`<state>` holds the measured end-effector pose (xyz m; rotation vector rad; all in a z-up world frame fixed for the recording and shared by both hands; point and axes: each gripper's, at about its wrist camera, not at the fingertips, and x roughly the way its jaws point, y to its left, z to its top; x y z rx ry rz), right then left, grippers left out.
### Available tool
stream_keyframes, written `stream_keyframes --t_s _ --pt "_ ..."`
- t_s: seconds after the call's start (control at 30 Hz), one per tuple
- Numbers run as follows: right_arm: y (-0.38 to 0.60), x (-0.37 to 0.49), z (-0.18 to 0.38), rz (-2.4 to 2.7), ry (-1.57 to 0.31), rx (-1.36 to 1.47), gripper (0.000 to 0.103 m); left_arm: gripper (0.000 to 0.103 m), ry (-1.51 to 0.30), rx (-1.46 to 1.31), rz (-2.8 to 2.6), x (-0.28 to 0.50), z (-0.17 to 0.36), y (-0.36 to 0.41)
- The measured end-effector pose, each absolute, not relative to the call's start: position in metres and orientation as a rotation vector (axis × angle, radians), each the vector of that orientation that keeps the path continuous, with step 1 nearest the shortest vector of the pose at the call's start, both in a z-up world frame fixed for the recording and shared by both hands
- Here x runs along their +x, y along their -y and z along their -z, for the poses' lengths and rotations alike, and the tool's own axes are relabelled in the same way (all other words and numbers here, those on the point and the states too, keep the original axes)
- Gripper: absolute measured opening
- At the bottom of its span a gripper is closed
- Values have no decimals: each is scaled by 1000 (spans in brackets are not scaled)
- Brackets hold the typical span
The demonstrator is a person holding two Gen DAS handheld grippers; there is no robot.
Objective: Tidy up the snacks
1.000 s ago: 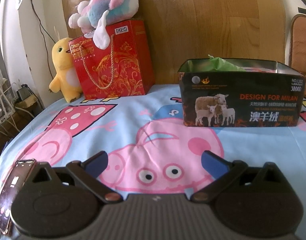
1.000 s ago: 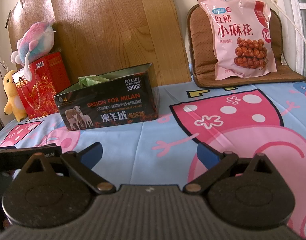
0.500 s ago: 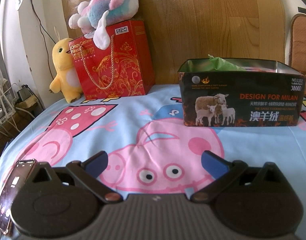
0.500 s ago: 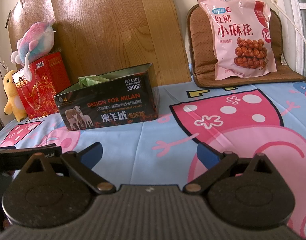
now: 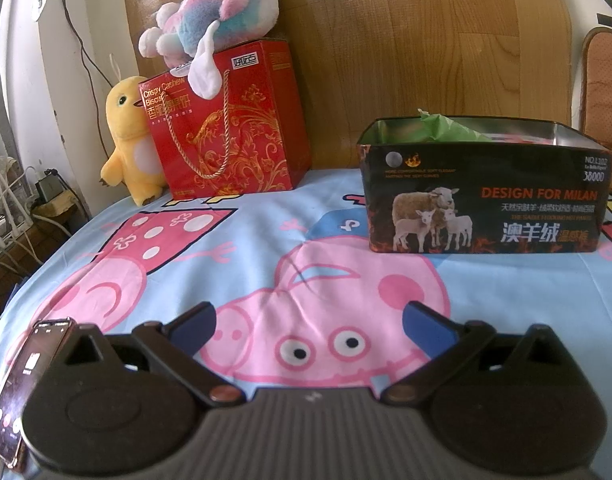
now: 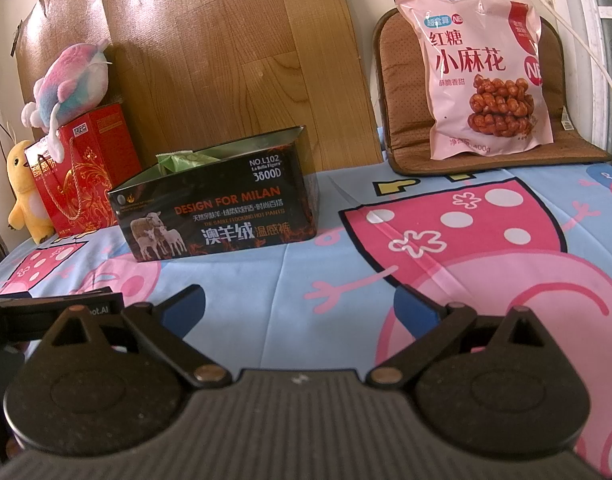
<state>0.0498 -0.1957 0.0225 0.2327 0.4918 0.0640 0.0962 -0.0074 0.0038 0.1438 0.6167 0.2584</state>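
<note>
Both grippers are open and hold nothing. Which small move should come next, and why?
Probably move the right gripper forward and to the right, toward the pink snack bag leaning upright on the brown seat cushion. That bag is outside the open black tin box, which already holds a green packet. The left gripper faces only bedsheet.

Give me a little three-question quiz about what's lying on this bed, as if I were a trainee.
1. True or false: the big pink snack bag lies inside the open black tin box.
2. What sits on top of the red paper gift bag? A) a pastel plush fish B) a phone C) a cup
3. Fill in: both pairs of fingers, left gripper and right gripper, are ____ and hold nothing.

Key: 1 false, it leans against the brown seat cushion; 2 A, the pastel plush fish; 3 open.
</note>
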Motion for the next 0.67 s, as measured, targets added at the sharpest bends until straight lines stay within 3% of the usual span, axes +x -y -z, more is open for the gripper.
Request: stream_keyframes --t_s 0.67 --pt "196 50 -23 -64 -492 233 102 103 -616 132 -227 94 -5 4"
